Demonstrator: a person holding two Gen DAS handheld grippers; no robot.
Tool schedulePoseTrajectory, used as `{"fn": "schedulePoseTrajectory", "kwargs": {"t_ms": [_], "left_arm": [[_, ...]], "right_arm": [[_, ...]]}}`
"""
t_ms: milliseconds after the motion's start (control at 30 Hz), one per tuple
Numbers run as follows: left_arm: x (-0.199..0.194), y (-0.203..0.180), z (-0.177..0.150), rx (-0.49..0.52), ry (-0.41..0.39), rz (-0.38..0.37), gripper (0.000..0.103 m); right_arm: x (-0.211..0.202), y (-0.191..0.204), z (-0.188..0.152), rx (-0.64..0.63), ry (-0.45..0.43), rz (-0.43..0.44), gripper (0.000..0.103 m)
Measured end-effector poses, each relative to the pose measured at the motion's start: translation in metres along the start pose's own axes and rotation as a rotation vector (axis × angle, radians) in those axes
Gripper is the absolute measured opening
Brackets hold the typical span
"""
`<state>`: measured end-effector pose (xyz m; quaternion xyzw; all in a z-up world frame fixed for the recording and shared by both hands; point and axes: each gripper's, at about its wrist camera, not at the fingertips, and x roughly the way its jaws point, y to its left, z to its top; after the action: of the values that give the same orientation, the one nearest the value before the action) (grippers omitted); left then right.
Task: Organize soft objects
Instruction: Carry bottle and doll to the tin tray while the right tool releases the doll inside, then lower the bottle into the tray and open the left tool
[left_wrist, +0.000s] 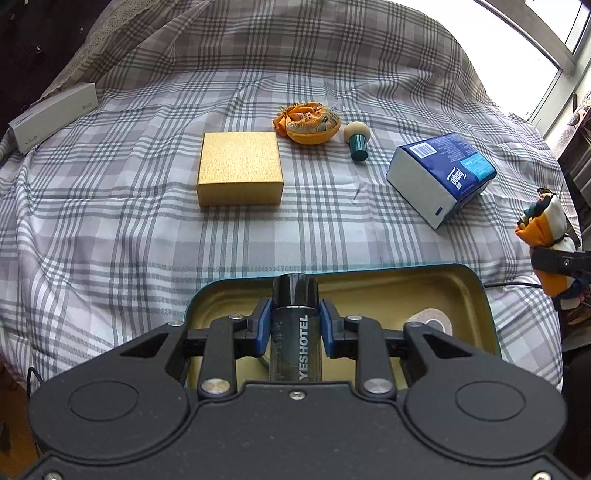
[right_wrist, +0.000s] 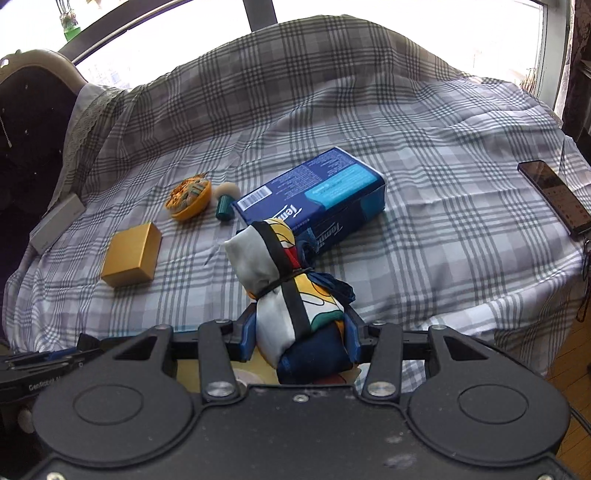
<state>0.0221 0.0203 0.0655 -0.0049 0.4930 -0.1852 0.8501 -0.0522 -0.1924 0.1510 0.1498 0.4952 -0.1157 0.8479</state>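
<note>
Your left gripper (left_wrist: 294, 325) is clenched on a bottle (left_wrist: 294, 332) above the tin (left_wrist: 476, 295), ready to drop it in. Your right gripper (right_wrist: 301, 339) grasps the tied cloth bundle (right_wrist: 291, 291), lower centre, carrying it there too.

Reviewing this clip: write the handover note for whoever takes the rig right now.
Left gripper: shut on a dark bottle, held over the open tin.
Right gripper: shut on a tied cloth bundle, beside the tin.
In the tin: a tape roll.
On the bed: gold box, orange pouch, puff, tissue pack.
Left: set bottle and bundle down; the pouch, puff and tissues probably follow.
</note>
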Motion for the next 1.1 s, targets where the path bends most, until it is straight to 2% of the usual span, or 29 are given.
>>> {"fn": "schedulePoseTrajectory", "kwargs": {"t_ms": [200,333,600,867,1100], "left_arm": [[-0.002,-0.003,-0.011,0.013,-0.004,-0.01,0.029],[0.0,-0.004,-0.014,0.013,0.009,-0.021,0.035],[0.003,-0.006,-0.016,0.01,0.02,0.0,0.035],[0.0,0.006,-0.014,-0.034,0.011,0.031,0.035],[0.001,0.017,-0.013,-0.066,0.016,0.048,0.035]], "right_arm": [[0.001,0.016,-0.02,-0.015,0.067,0.078,0.045],[0.003,0.024,-0.026,-0.051,0.08,0.09,0.045],[0.008,0.023,-0.026,-0.071,0.113,0.112,0.046],[0.003,0.048,-0.038,-0.242,0.135,0.183,0.046],[0.001,0.073,-0.043,-0.339,0.115,0.278,0.055]]}}
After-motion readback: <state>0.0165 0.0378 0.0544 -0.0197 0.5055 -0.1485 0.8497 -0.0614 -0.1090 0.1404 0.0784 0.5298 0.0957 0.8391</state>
